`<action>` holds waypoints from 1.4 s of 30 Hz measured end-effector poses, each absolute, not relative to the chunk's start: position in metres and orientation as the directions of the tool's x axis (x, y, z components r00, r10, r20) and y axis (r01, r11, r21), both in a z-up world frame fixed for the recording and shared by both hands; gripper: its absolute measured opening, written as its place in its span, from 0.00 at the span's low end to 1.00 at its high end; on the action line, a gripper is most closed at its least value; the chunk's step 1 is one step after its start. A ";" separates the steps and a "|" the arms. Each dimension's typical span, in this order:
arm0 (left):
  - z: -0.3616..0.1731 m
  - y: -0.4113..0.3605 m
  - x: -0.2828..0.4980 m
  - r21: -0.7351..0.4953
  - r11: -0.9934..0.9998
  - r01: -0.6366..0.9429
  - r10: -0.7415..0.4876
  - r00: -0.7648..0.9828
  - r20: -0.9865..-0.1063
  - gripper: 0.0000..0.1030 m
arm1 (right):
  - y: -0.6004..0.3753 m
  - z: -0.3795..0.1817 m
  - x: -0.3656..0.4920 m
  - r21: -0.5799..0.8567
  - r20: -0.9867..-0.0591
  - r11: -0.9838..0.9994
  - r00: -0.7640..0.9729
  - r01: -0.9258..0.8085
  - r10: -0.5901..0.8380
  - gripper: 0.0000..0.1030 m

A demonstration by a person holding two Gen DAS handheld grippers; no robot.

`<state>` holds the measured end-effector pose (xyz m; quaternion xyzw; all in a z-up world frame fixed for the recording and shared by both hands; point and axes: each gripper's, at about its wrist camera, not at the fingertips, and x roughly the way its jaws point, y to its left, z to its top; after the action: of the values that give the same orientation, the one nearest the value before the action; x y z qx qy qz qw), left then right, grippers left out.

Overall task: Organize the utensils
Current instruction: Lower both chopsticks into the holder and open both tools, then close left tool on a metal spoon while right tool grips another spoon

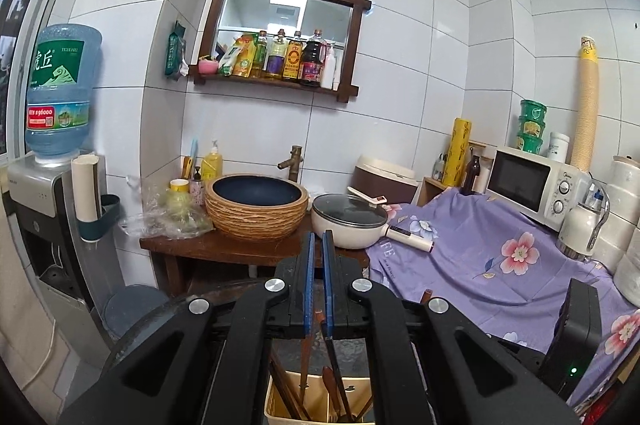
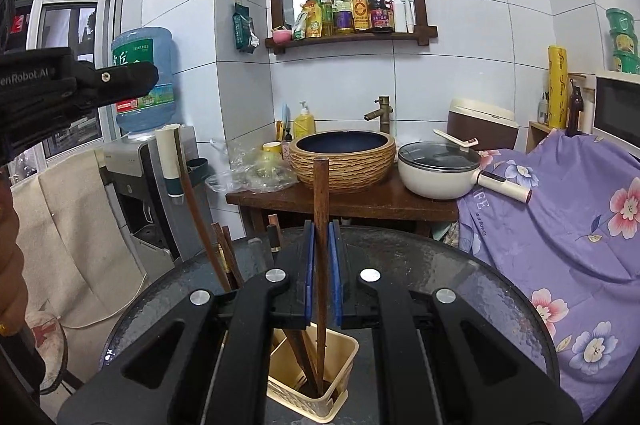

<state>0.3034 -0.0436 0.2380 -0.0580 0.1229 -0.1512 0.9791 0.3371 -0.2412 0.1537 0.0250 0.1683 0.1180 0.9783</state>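
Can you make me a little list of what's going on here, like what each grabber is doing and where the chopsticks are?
Place: round glass table in a tiled kitchen corner
Right gripper: shut on a brown chopstick, held upright with its lower end in the holder
Left gripper: shut; whether it pinches anything is unclear
Holder: cream utensil box holding several wooden utensils
Behind: woven sink bowl, white pan with lid

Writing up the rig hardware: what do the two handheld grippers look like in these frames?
Both are matte black plastic. The left gripper and right gripper each have two flat parallel fingers faced with blue pads, driven by black linkage arms with triangular cut-outs and round silver pivot pins. In the right wrist view the left gripper's body carries white lettering ending "enRobot.AI". No cables are visible.
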 end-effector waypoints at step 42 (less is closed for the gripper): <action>-0.017 -0.040 0.197 -0.003 0.962 0.272 -0.202 0.710 -0.675 0.76 | -0.241 0.004 0.245 -0.027 -0.581 0.990 0.808 -0.138 0.097 0.55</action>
<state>0.1970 -0.0395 -0.0167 0.0484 0.3589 -0.1282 0.9233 0.2448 -0.2410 0.0036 -0.0337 0.3032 0.0617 0.9503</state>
